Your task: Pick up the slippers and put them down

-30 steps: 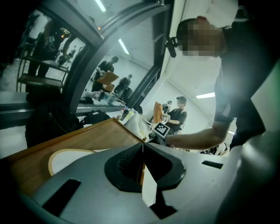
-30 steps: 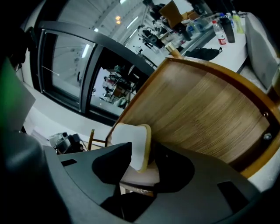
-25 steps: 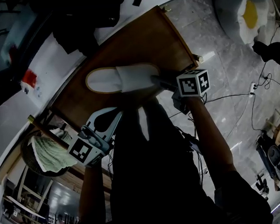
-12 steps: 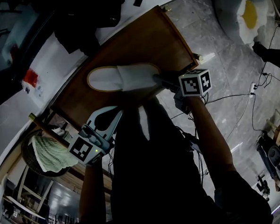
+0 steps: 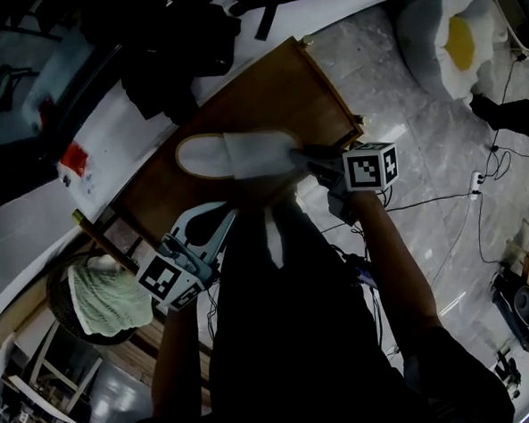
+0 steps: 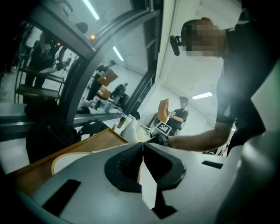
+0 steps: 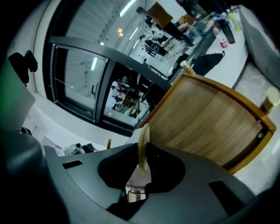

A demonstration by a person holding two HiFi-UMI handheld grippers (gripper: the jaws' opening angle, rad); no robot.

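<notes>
A white slipper (image 5: pixel 234 154) with a cream rim lies on the wooden tray (image 5: pixel 275 89), toe to the left. My right gripper (image 5: pixel 299 157) is at its heel end. In the right gripper view the jaws (image 7: pixel 142 159) are closing, with the slipper's cream edge (image 7: pixel 143 140) pinched upright between the pads. My left gripper (image 5: pixel 232 214) hovers just in front of the slipper, apart from it. In the left gripper view its jaws (image 6: pixel 142 146) meet at the tips, and the slipper (image 6: pixel 70 159) shows beyond them on the tray (image 6: pixel 94 140).
A round basket holding a green-white cloth (image 5: pixel 104 296) stands at the lower left. Black cloth (image 5: pixel 174 51) lies on the white table behind the tray. An egg-shaped cushion (image 5: pixel 451 43) and cables (image 5: pixel 477 184) lie on the marble floor at the right.
My right gripper and the slipper's heel end sit a little higher in the picture than before. The left gripper has risen slightly too.
</notes>
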